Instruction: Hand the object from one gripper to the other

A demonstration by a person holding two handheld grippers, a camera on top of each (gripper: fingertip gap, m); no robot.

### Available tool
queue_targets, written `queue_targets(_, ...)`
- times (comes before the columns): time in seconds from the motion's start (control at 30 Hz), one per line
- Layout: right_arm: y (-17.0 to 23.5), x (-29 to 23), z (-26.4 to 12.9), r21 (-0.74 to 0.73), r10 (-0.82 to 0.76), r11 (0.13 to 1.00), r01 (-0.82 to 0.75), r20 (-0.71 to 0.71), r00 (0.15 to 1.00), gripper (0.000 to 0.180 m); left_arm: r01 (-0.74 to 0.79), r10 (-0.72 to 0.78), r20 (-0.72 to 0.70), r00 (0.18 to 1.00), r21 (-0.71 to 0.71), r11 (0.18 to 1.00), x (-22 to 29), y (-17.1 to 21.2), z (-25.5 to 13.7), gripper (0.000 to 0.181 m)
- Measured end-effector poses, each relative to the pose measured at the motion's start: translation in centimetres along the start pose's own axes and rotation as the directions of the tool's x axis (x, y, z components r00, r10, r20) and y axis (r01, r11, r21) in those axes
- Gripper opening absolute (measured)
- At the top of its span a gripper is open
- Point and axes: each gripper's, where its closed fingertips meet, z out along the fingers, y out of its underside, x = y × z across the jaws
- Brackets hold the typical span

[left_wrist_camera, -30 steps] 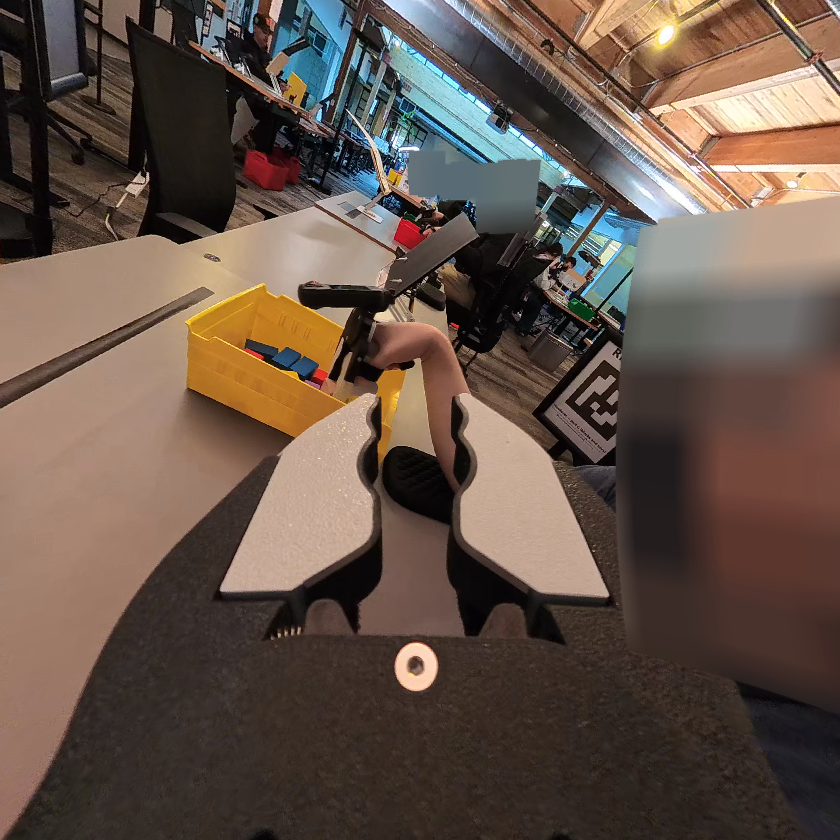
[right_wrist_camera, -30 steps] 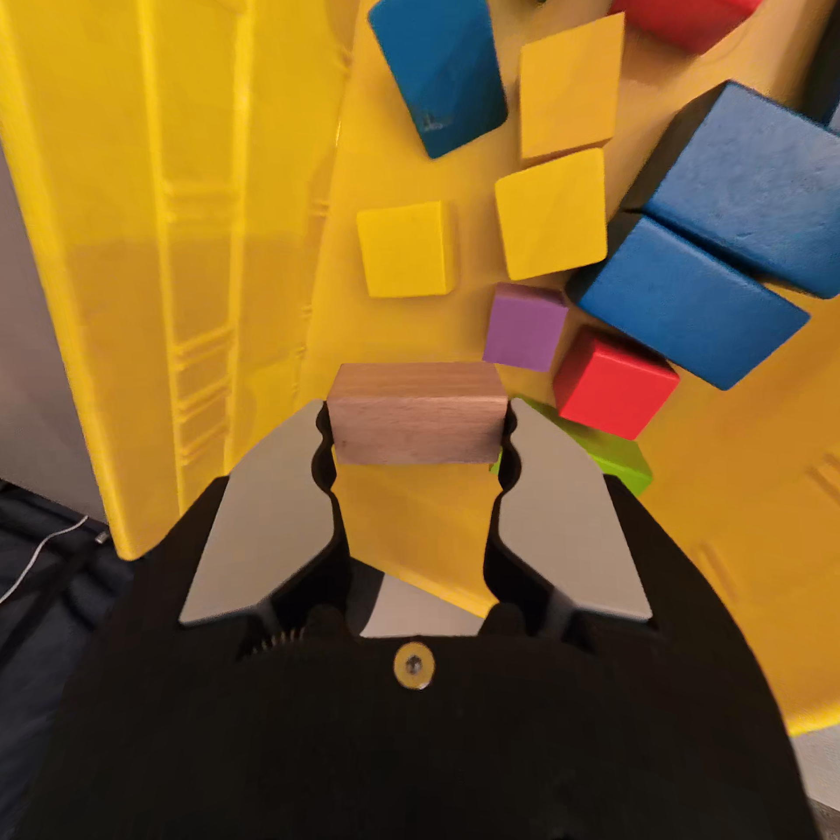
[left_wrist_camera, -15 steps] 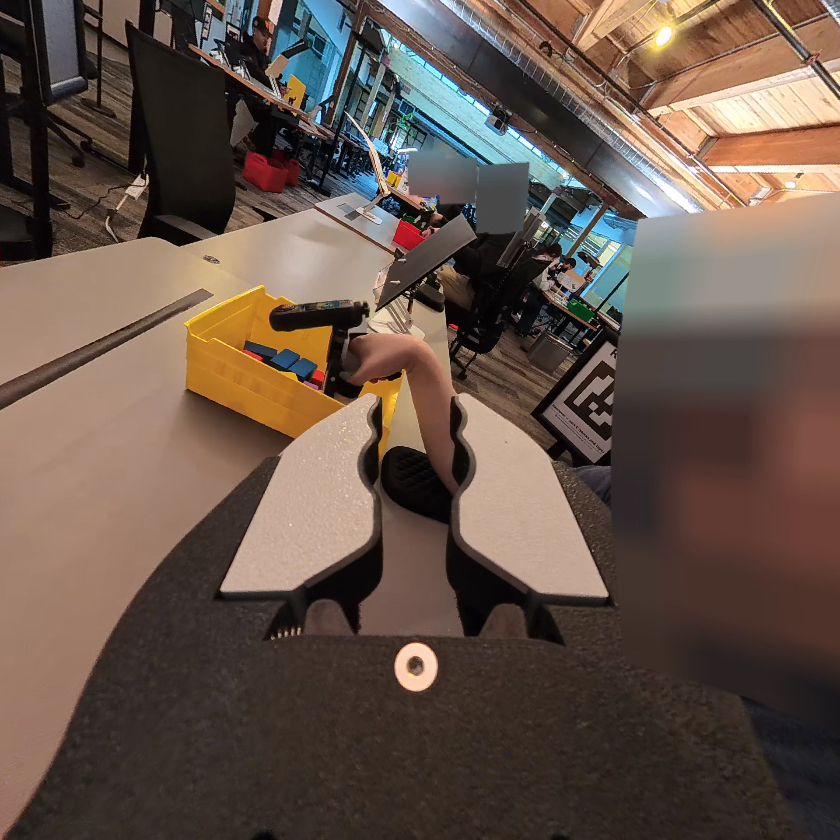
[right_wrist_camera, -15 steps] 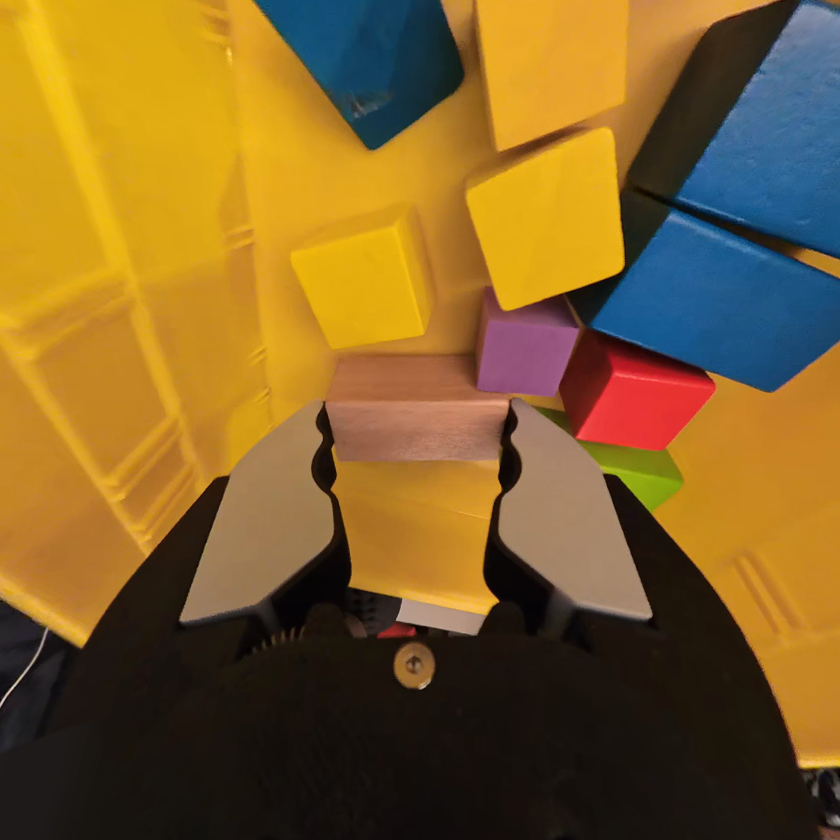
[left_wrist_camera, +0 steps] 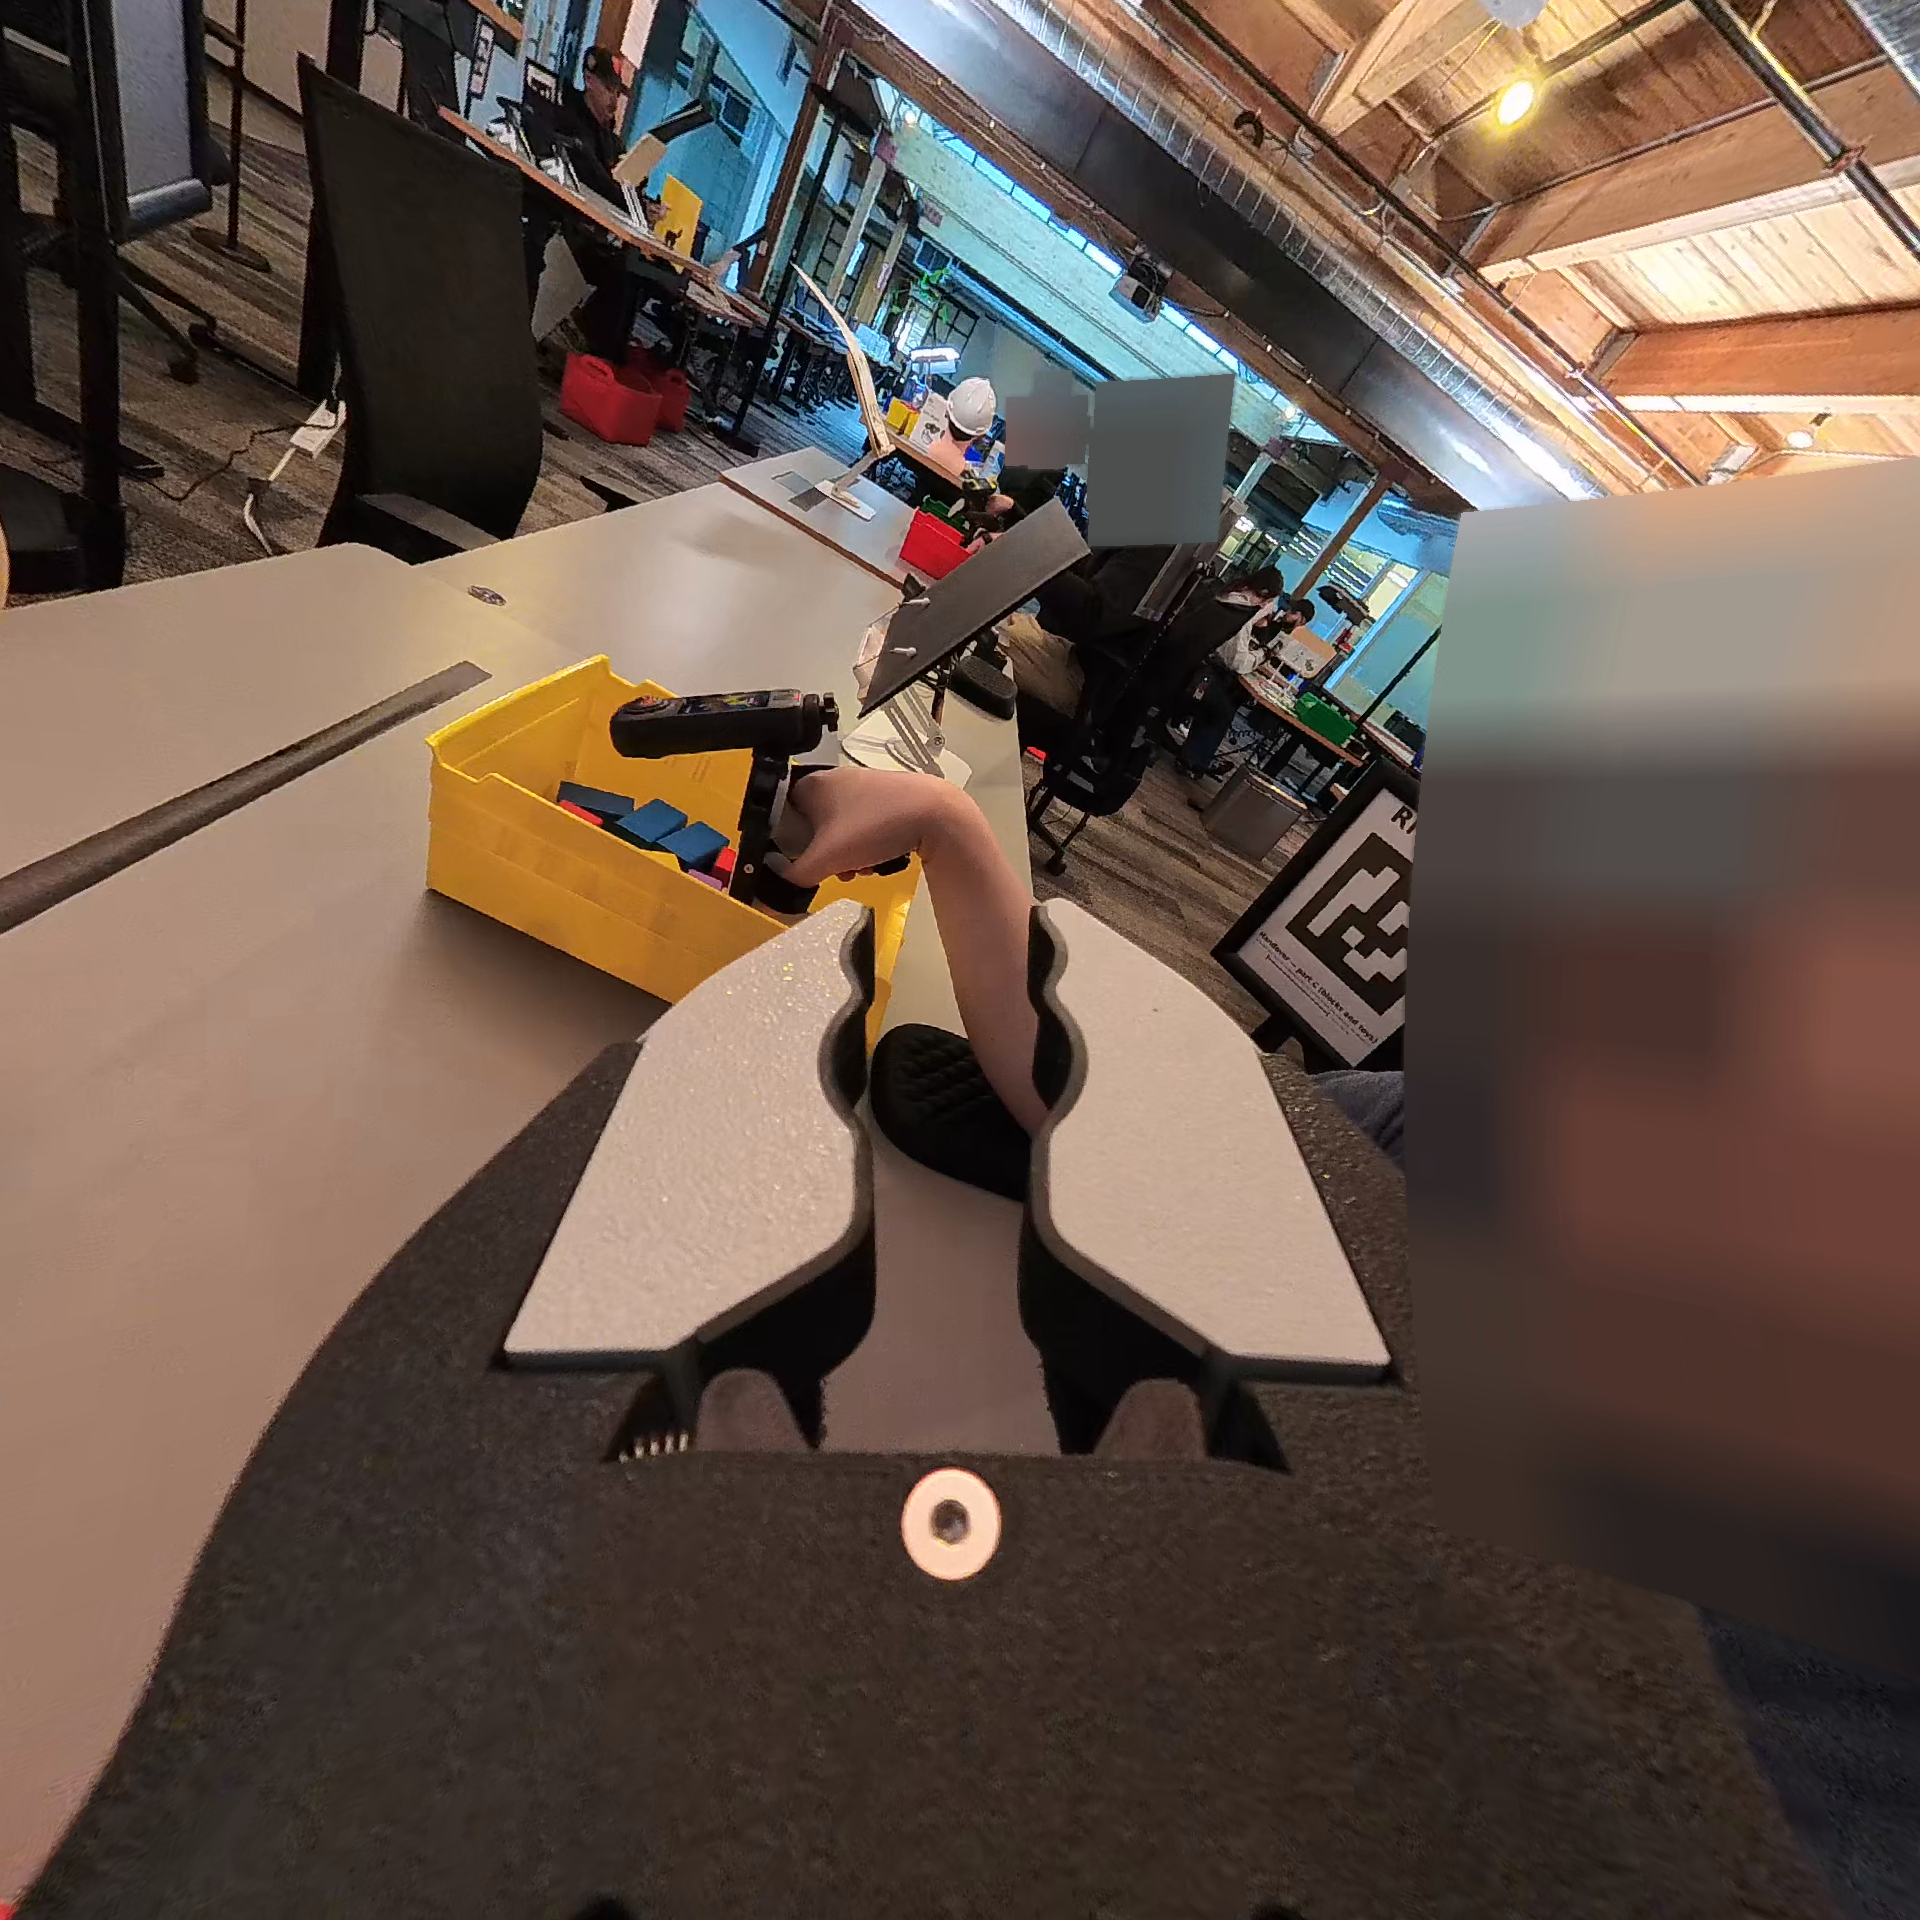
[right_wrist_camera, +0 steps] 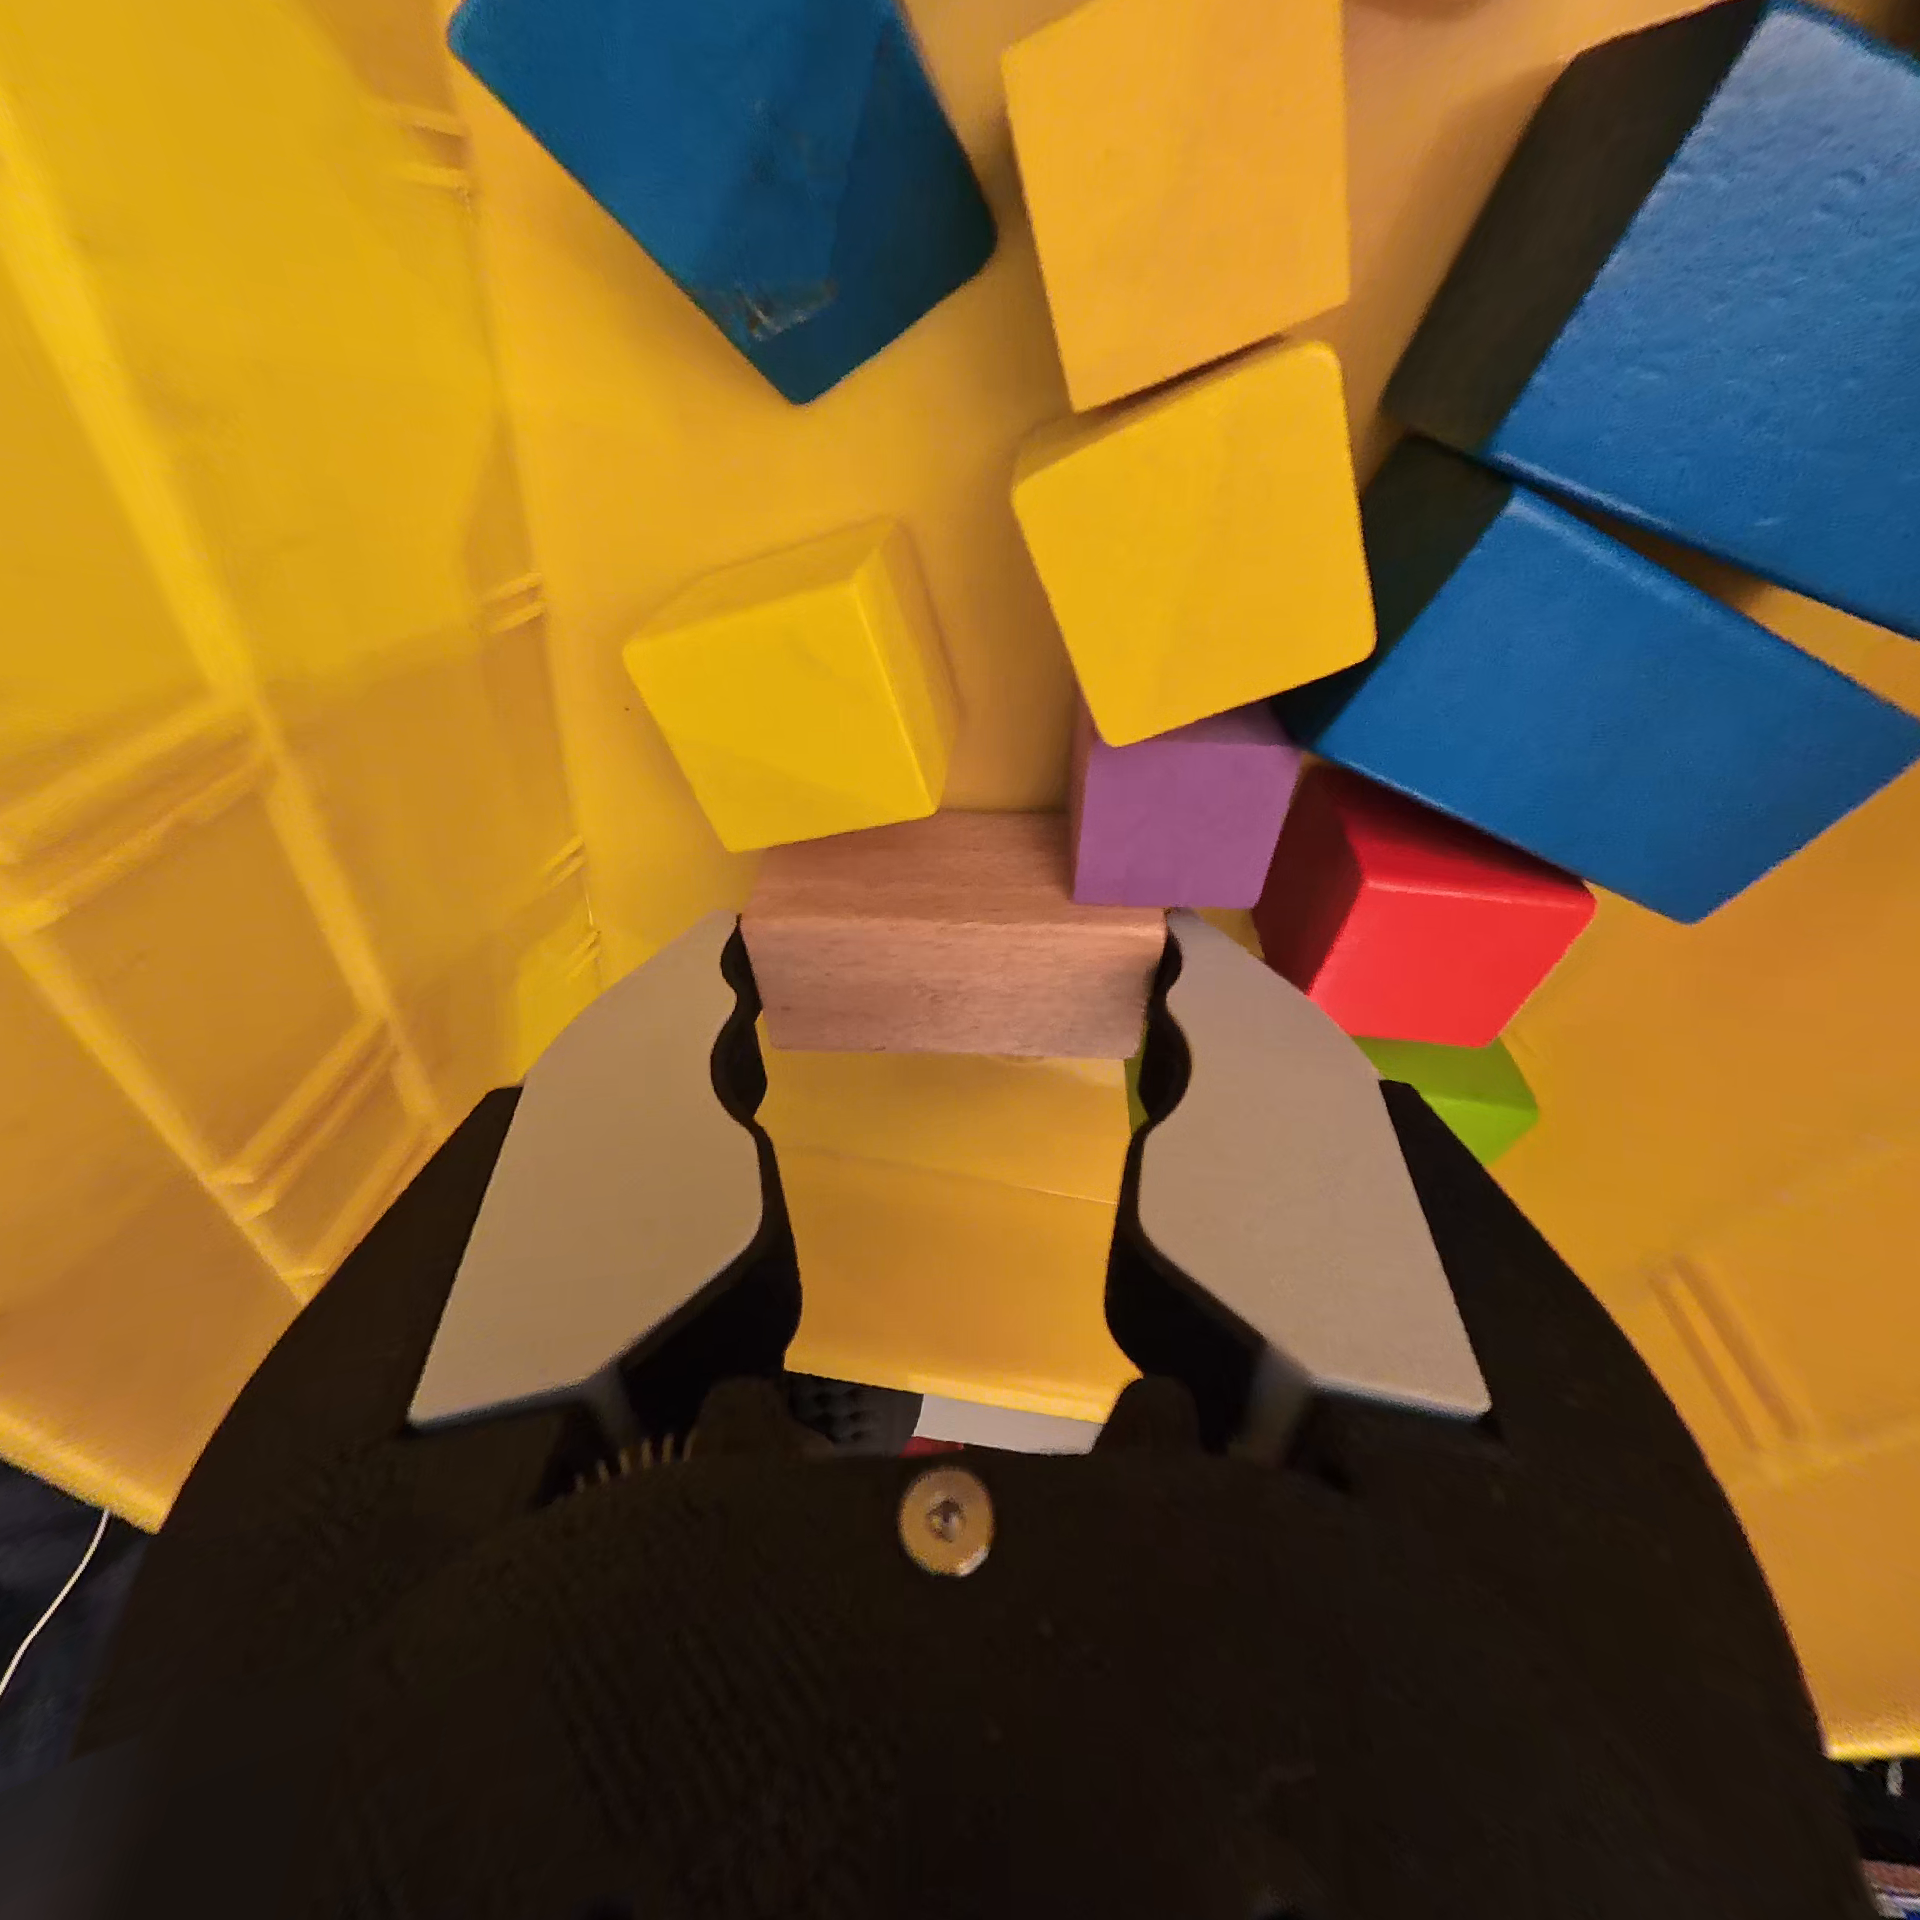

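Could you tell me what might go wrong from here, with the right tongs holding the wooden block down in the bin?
The right tongs grip the wooden block only at their tips, so it could slip. The purple cube and a yellow cube crowd it closely and may get knocked. The left tongs wait open, well away from the yellow bin.

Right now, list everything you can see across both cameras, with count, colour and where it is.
Bin: one, yellow, on the grey table.
Plain wooden block: one, light brown, between the right gripper's fingertips, low in the bin.
Yellow blocks: three, on the bin floor beyond the wooden block.
Blue blocks: three, far side and right of the bin.
Purple cube: one, next to the wooden block.
Red cube: one, right of the purple cube.
Green block: one, partly hidden behind the right finger.
Left gripper: open, empty, above the table.
Right gripper: shut on the wooden block.
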Motion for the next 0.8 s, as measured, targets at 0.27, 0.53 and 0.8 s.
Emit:
queue_targets(0.27,0.3,-0.8,-2.5,0.083,-0.041,0.996,0.041,0.002,0.999,0.074,-0.018,0.017,0.028,0.999,0.025,1.000,-0.4,-0.6,-1.2,0.028)
queue_targets(0.53,1.0,-2.4,-11.5,0.457,-0.123,0.878,0.141,-0.069,0.990,0.073,-0.267,0.230,0.595,0.770,-0.026,0.963,-9.4,-2.4,-10.2,0.033)
queue_targets(0.8,0.3,-3.8,-17.1,0.687,-0.158,0.697,0.207,-0.134,0.978,0.070,-0.044,-0.038,0.847,0.530,0.071,0.996,-20.0,1.4,-17.9,0.049)
